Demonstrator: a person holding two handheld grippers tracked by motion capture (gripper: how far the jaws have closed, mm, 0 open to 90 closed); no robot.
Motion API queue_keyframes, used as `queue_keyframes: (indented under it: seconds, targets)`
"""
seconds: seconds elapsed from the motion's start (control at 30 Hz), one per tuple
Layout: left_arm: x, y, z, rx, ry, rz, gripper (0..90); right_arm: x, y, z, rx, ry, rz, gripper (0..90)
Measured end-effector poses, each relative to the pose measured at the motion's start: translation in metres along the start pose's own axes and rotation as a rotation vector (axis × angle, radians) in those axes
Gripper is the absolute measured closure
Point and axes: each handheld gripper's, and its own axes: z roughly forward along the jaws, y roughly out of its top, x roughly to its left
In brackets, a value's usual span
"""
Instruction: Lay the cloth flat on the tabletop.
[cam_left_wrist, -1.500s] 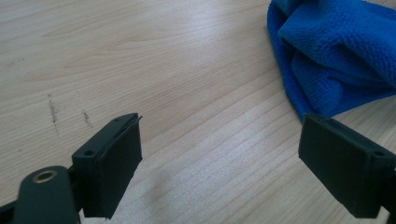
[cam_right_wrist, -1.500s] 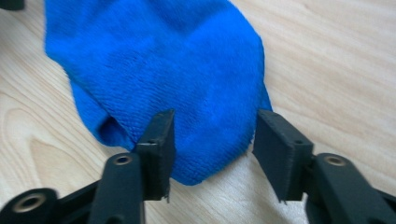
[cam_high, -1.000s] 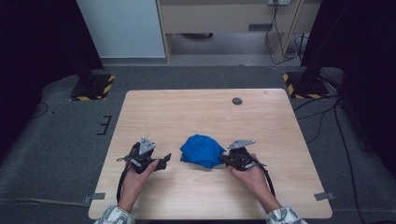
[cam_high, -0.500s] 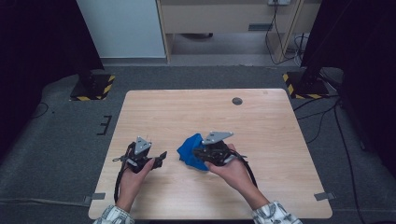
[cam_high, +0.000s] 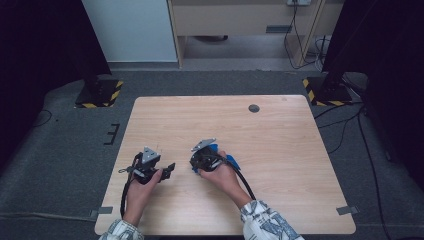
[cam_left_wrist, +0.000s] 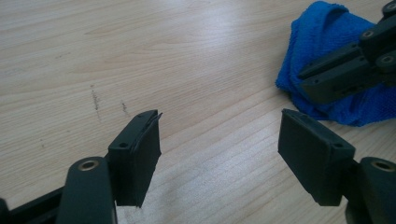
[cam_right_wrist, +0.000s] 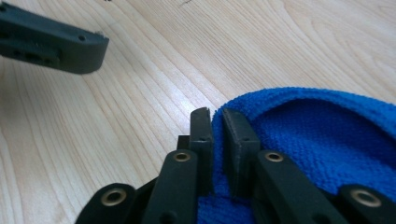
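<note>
Your right hand-held gripper (cam_right_wrist: 215, 122) pinches the blue cloth's (cam_right_wrist: 327, 144) edge, its jaws just easing apart, near the worktop's (cam_high: 280, 130) front edge. Your left hand-held gripper (cam_left_wrist: 219, 140) waits beside it, jaws apart and narrowing on nothing. Next, you likely need to grip another cloth edge with it.

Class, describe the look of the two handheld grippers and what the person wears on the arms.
Both the left gripper and right gripper are black, each topped by a grey three-cornered plate and trailing a black cable. Their jaws end in flat black rectangular pads. The sleeves are white with a dark pattern.
</note>
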Motion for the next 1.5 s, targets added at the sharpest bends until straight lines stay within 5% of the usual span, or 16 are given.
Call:
queue_keyframes:
  seconds: [0.27,0.83,1.03,1.17,1.33,1.5]
  targets:
    - [-0.002,0.0,0.0,0.009,-0.002,0.011,30.2,0.009,0.005,-0.033,-0.055,-0.005,-0.035,58.9]
    - [-0.011,0.002,0.005,0.021,-0.008,0.04,31.3,-0.013,-0.016,-0.09,-0.192,0.018,0.051,23.1]
    - [-0.013,0.004,0.003,0.007,-0.014,0.045,31.2,-0.012,-0.012,-0.095,-0.212,-0.012,0.039,27.3]
    - [-0.015,0.005,0.002,-0.002,-0.019,0.053,31.2,-0.023,-0.019,-0.108,-0.221,-0.065,0.038,40.9]
    - [-0.017,0.007,0.0,-0.016,-0.023,0.046,31.0,-0.045,-0.047,-0.119,-0.191,-0.146,0.079,58.3]
    - [-0.024,0.012,-0.004,-0.057,-0.043,0.057,30.9,-0.063,-0.083,-0.119,-0.182,-0.196,0.155,64.6]
